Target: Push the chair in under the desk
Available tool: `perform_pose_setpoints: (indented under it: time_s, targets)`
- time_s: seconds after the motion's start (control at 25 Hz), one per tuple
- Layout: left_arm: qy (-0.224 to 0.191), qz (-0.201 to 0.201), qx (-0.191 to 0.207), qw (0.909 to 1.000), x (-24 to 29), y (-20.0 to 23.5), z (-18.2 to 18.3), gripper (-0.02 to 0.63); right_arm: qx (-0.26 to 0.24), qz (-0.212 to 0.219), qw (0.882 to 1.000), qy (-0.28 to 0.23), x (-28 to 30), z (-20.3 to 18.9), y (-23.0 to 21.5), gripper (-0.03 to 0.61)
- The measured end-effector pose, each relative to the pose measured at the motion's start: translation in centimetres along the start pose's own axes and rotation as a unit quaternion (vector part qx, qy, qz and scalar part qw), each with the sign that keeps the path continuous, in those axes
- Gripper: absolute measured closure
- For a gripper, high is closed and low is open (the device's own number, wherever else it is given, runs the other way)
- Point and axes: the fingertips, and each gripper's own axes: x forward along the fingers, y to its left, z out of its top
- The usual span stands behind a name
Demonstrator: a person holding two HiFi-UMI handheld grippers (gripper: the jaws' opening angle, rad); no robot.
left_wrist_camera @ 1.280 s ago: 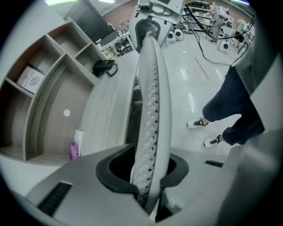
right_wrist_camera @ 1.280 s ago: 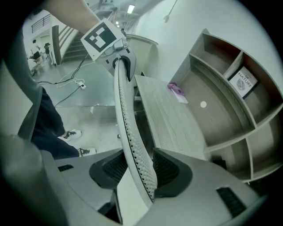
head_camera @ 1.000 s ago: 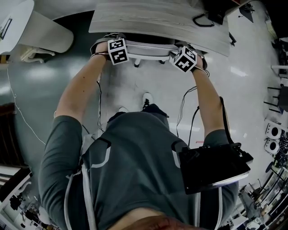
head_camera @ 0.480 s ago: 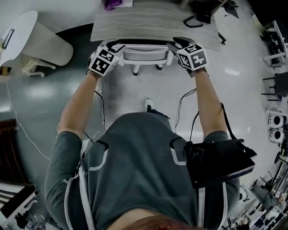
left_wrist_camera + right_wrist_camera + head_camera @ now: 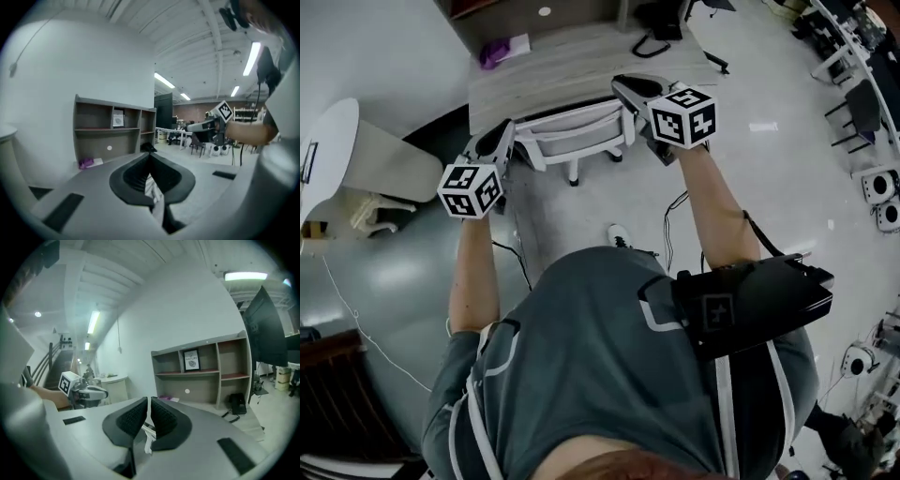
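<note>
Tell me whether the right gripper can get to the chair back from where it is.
Probably yes. The right gripper hangs above the right end of the chair back, with nothing between the two. Its jaws have just been closing, empty; a push needs no grip.

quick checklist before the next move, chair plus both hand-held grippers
1. Chair in under the desk: ok, backrest at the desk's edge.
2. Left hand-held gripper clear of the chair: ok, shut and empty.
3. Right hand-held gripper clear of the chair: ok, jaws have just been closing, nothing between them.
4. Shoe clear of the chair's base: ok, apart.
</note>
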Motion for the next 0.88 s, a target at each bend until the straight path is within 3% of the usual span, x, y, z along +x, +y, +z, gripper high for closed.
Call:
perform_pose_setpoints:
  time_s: [0.08,0.16,0.36,0.56,0.68,0.88]
  targets:
    - [-0.003,-0.016,-0.042,0.999,-1.4,-1.3,0.7,0.604,0.004,-0.002,1.0,-0.017,-1.5,0.7,1.4,0.535]
    - [-0.006,-0.023,-0.052,0.9983,-2.0,-2.2,2.3,0.604,0.004,-0.009,0.999,-0.035,-2.8,2.0,2.3,0.54]
    - [-0.019,-0.022,0.003,0.9996,-3.4,-4.0,5.7,0.604,0.01,-0.028,0.997,-0.07,-5.1,3.6,3.2,0.549]
    - [-0.075,-0.007,-0.013,0.9971,-4.1,-4.5,7.8,0.604,0.007,-0.041,0.996,-0.084,-6.1,4.8,3.3,0.551]
    - [-0.075,0.023,0.005,0.9969,-4.2,-4.4,7.7,0.604,0.011,-0.044,0.995,-0.087,-6.4,4.8,3.3,0.551]
    - [-0.072,0.05,-0.015,0.9961,-4.1,-3.7,7.7,0.604,0.016,-0.049,0.994,-0.092,-6.6,5.0,2.9,0.551]
